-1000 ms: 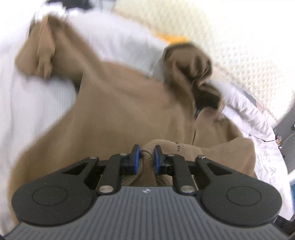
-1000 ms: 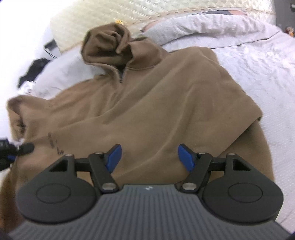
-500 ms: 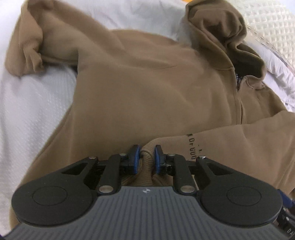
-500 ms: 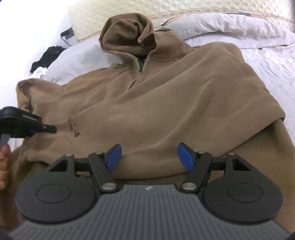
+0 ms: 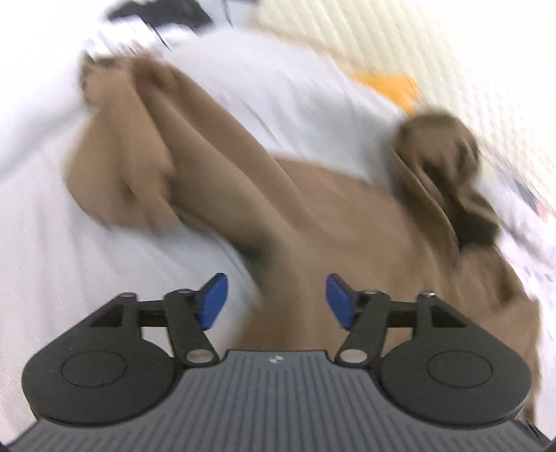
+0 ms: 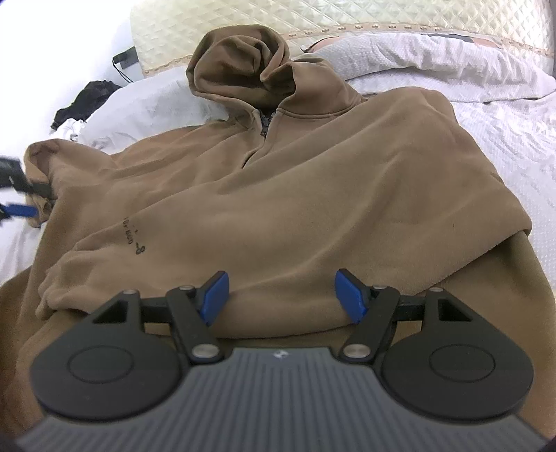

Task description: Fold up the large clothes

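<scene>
On the far left of the right wrist view, the tip of the left gripper (image 6: 21, 201) comes in from the edge, close to the cuff of the hoodie's sleeve (image 6: 45, 163). I cannot tell there if it touches the cloth. In its own view the left gripper (image 5: 276, 300) has its blue pads spread wide with nothing between them. This view is blurred. Under it the white bed sheet (image 5: 52, 260) is on the left and the brown hoodie (image 5: 330, 215) fills the middle and right.

A small black pile of cloth (image 6: 87, 101) lies on the bed at the upper left, apart from the hoodie. The hoodie (image 6: 312, 194) lies front side up on the bed, spread across most of the view. Its hood (image 6: 243, 62) is crumpled at the top, against the cream quilted headboard (image 6: 347, 17). One sleeve is folded across the chest, with small dark letters (image 6: 133, 240) on it, and its cuff ends at the lower left.

The right gripper (image 6: 281, 299) is low over the folded sleeve, its blue pads wide apart and holding nothing. To the right lies a white pillow (image 6: 434, 59) and the white sheet (image 6: 504, 139).
</scene>
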Demonstrator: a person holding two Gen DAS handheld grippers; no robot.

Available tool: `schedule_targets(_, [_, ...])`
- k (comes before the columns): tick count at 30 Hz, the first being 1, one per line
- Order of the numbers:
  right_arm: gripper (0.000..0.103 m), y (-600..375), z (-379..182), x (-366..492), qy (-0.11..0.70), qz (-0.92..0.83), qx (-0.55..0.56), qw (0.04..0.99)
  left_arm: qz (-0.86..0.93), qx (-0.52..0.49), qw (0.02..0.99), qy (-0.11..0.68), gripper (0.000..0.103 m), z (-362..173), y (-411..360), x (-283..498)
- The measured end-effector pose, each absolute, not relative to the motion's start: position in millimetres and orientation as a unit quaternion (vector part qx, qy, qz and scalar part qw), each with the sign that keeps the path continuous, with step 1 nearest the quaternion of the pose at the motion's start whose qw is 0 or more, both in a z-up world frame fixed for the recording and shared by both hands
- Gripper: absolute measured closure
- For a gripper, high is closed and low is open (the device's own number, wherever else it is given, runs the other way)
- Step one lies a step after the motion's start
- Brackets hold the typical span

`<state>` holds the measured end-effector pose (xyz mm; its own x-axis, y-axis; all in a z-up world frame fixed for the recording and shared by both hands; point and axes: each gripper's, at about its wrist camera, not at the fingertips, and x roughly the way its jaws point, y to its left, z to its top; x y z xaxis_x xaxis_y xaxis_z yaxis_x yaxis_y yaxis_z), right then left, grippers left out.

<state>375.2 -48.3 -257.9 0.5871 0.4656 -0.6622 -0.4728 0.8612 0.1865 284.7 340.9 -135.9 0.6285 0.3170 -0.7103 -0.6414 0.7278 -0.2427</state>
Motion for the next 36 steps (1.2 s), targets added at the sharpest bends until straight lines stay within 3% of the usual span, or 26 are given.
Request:
schedule_targets(6, [0.03, -38.0, -258.2, 377.5, 0.37, 0.258, -0.025, 0.892, 0.362, -0.235, 0.841, 0.325, 0.032, -137.9, 419.3, 289.0])
schedule_targets(15, [0.029, -30.2, -257.2, 384.8, 0.378, 0.249, -0.039, 0.891, 0.405, -0.203, 0.83, 0.325, 0.033, -152.9, 472.0, 303.6])
schedule_targets(16, [0.029, -30.3, -256.9, 385.1, 0.38, 0.249, -0.038, 0.89, 0.412, -0.202, 0.825, 0.329, 0.041, -155.9, 476.6, 307.4])
schedule_targets(19, [0.029, -30.8, -256.7, 387.4, 0.383, 0.25, -0.035, 0.888, 0.416, -0.179, 0.808, 0.376, 0.082, -162.4, 486.0, 331.7])
schedule_targets(21, [0.028, -30.7, -255.8, 389.2, 0.385, 0.252, -0.034, 0.887, 0.413, -0.153, 0.799, 0.41, 0.09, -156.3, 487.3, 337.4])
schedule_targets(28, [0.03, -40.9, -249.2, 393.0, 0.394, 0.261, -0.006, 0.881, 0.376, -0.136, 0.809, 0.431, 0.094, -79.3, 483.0, 306.8])
schedule_targets(36, [0.031, -59.4, -232.2, 380.6, 0.383, 0.26, 0.02, 0.886, 0.264, -0.198, 0.855, 0.4, 0.094, 68.1, 415.3, 278.3])
